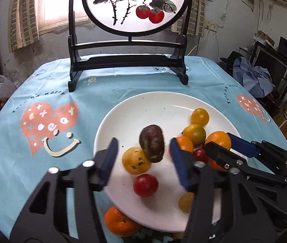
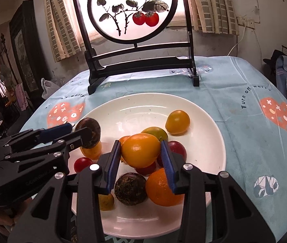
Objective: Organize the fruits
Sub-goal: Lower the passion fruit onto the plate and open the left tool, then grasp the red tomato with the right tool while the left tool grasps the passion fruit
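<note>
Hovering over the round white ceramic plate (image 2: 214, 141), the right gripper (image 2: 141, 158) pinches a glossy orange-yellow fruit (image 2: 140, 149). The left gripper (image 1: 141, 158) is spread; a dark brown oval fruit (image 1: 152, 143) sits mid-frame between its fingers, apparently unheld. Risk: it rolls off the heap.

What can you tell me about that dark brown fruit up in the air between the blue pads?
The dark brown fruit is oval, smooth and dull, purplish-brown with yellowish-green blotches low on one side. It looks blurred, between the left gripper fingers, which stand wide open and apart from it. It hangs above the white plate, over a spotted yellow fruit.
</note>
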Demonstrator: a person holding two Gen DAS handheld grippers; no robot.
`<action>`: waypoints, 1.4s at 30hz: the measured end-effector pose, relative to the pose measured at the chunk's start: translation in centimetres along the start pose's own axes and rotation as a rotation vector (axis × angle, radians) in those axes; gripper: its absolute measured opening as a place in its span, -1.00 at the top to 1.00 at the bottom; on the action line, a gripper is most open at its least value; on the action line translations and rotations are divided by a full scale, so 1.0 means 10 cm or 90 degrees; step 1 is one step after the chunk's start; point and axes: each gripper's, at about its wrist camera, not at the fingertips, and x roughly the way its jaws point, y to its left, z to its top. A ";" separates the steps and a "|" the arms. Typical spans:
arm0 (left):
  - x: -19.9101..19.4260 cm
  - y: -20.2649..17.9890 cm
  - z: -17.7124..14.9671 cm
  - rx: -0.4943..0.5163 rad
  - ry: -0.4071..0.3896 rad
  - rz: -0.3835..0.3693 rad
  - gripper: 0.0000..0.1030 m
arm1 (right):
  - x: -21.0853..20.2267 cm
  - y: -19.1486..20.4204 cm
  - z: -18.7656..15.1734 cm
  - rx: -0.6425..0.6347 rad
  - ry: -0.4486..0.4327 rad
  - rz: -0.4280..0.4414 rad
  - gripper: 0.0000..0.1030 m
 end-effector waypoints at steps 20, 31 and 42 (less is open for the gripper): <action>-0.79 0.35 -0.87 -0.091 0.007 0.034 -0.76 | -0.61 0.18 -0.80 -0.061 0.055 -0.009 -0.08; -0.81 0.27 -0.97 -0.054 0.001 0.074 -0.82 | -0.49 0.28 -1.04 -0.116 0.115 -0.031 -0.08; -0.81 0.30 -0.95 -0.065 0.007 0.075 -0.82 | -0.44 0.28 -1.07 -0.123 0.139 -0.040 0.08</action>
